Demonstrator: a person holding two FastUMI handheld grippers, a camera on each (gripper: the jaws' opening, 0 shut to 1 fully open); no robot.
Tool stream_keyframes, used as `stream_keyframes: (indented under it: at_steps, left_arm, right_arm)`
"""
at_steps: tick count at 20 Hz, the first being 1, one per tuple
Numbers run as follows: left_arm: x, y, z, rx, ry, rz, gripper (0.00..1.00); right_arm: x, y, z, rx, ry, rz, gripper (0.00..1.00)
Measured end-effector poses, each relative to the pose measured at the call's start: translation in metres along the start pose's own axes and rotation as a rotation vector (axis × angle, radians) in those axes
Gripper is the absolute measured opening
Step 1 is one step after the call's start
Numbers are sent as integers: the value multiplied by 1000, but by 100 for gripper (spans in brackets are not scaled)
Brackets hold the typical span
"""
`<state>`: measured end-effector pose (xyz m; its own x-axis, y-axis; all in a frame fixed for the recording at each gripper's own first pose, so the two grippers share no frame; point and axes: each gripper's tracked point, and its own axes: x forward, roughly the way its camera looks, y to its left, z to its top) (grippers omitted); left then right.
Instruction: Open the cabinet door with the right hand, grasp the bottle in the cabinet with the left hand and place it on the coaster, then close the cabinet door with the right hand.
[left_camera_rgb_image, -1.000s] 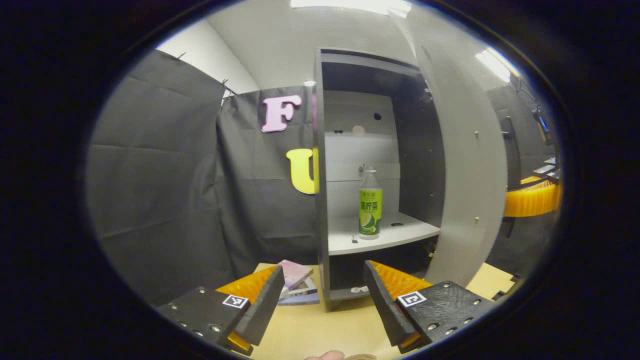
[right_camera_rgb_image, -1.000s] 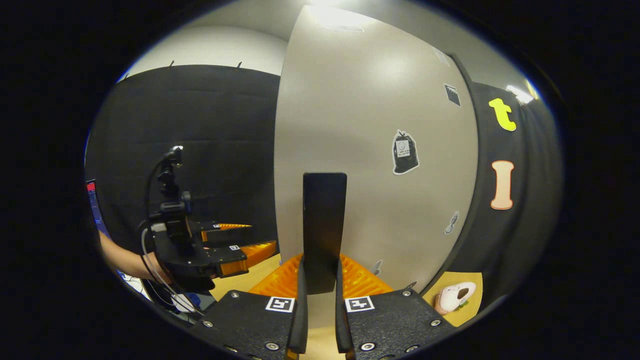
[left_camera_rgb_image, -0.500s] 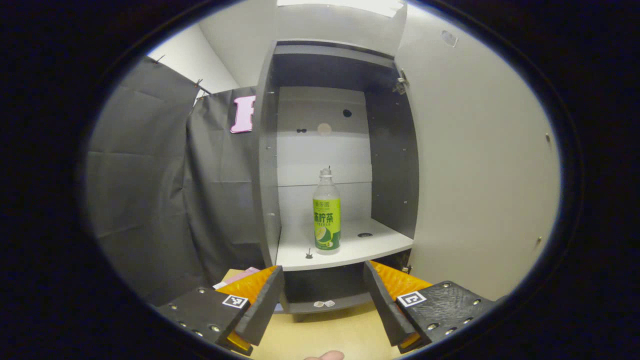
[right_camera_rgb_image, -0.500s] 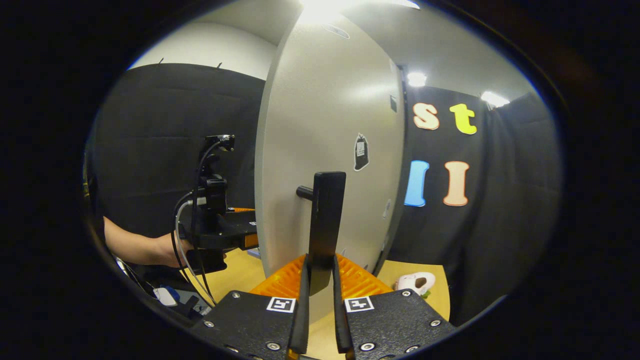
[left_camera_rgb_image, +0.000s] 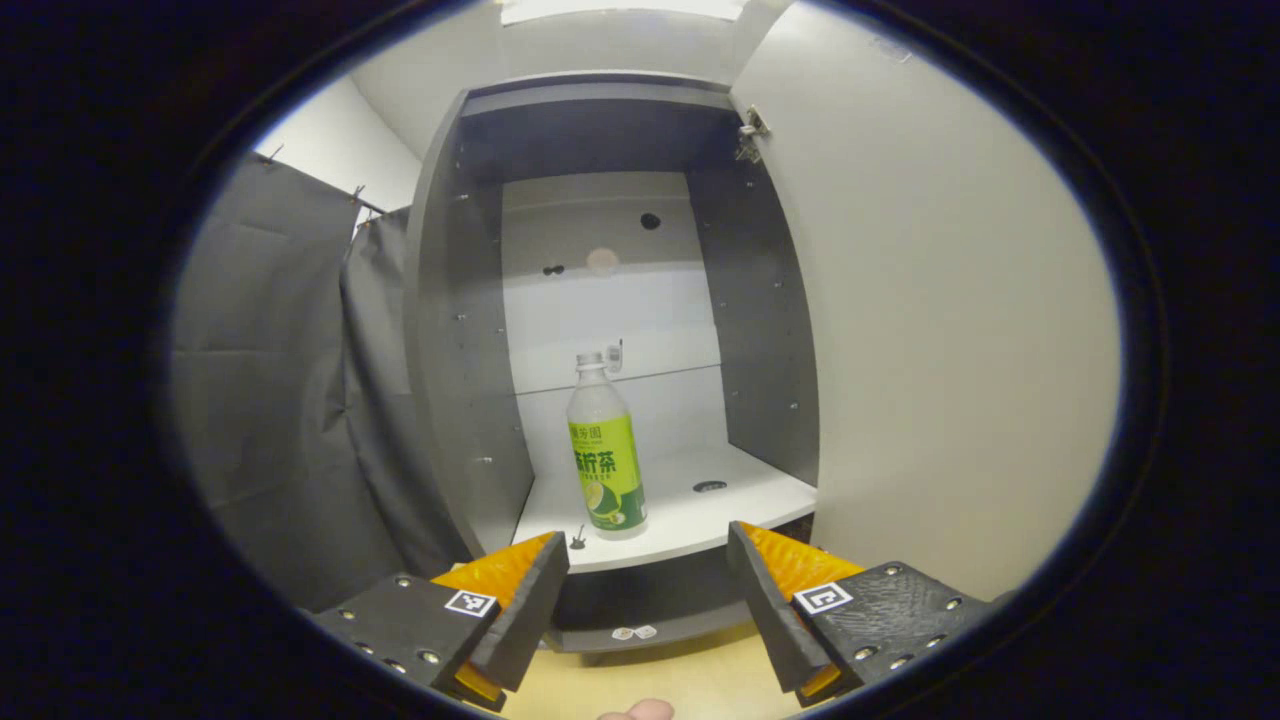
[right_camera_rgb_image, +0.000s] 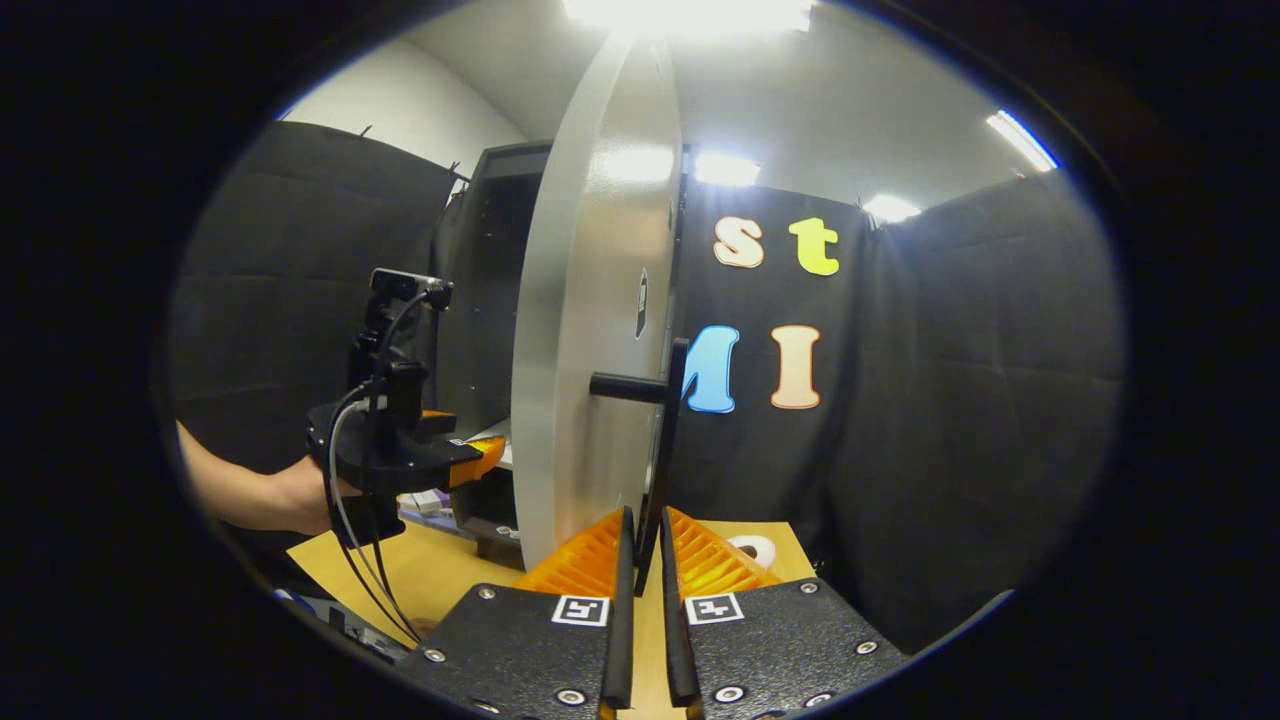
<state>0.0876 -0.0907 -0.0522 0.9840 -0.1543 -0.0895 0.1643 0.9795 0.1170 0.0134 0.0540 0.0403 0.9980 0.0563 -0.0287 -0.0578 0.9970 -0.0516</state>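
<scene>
In the left gripper view, the left gripper has its fingers spread wide, holding nothing; the bottle stands upright on the cabinet shelf, ahead and just left of centre between them. In the right gripper view, the right gripper pinches the door handle of the open cabinet door between both fingers.

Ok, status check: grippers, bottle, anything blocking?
Right gripper shut on black door handle, grey cabinet door open. Left gripper open, short of green-labelled clear bottle, upright on white shelf. Path clear.
</scene>
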Motion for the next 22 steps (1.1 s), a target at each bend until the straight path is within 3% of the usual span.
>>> stream_keyframes:
  at_steps: [2,4,5,6,7,8,9,10,11,14,17,18,19,22]
  left_arm:
    - [13,4,-4,0,-5,16,92]
    - [25,8,-5,-2,-13,36,92]
    - [31,9,-5,-1,-19,40,92]
    - [37,11,-3,3,-29,44,92]
    - [43,11,-3,12,-33,46,87]
    - [50,13,-2,21,-34,53,96]
    - [57,15,-3,21,-32,60,96]
    - [65,16,-3,11,-30,62,92]
    - [72,18,-5,3,-27,72,96]
    - [100,24,-12,-2,-13,93,92]
    - [124,32,-13,-13,-20,114,92]
    - [135,34,-12,-9,-24,114,96]
    - [145,38,-10,0,-28,121,87]
    - [171,39,-7,15,-29,119,96]
  right_arm:
    - [-17,-11,7,73,-14,-29,14]
    - [-32,-21,3,167,-13,-45,33]
    - [-36,-25,0,206,-12,-54,54]
    - [-40,-31,-5,237,-13,-71,62]
    - [-44,-36,-5,258,-20,-81,77]
    - [-52,-40,-7,262,-28,-93,83]
    - [-61,-45,-7,251,-41,-107,87]
    - [-70,-47,-8,226,-52,-122,88]
    - [-78,-51,-8,197,-66,-138,89]
    - [-97,-43,-7,179,-87,-145,89]
    - [-115,-39,-10,177,-83,-153,93]
    - [-119,-40,-11,162,-91,-161,93]
    - [-124,-40,-13,145,-88,-167,94]
    - [-147,-31,-17,121,-86,-159,94]
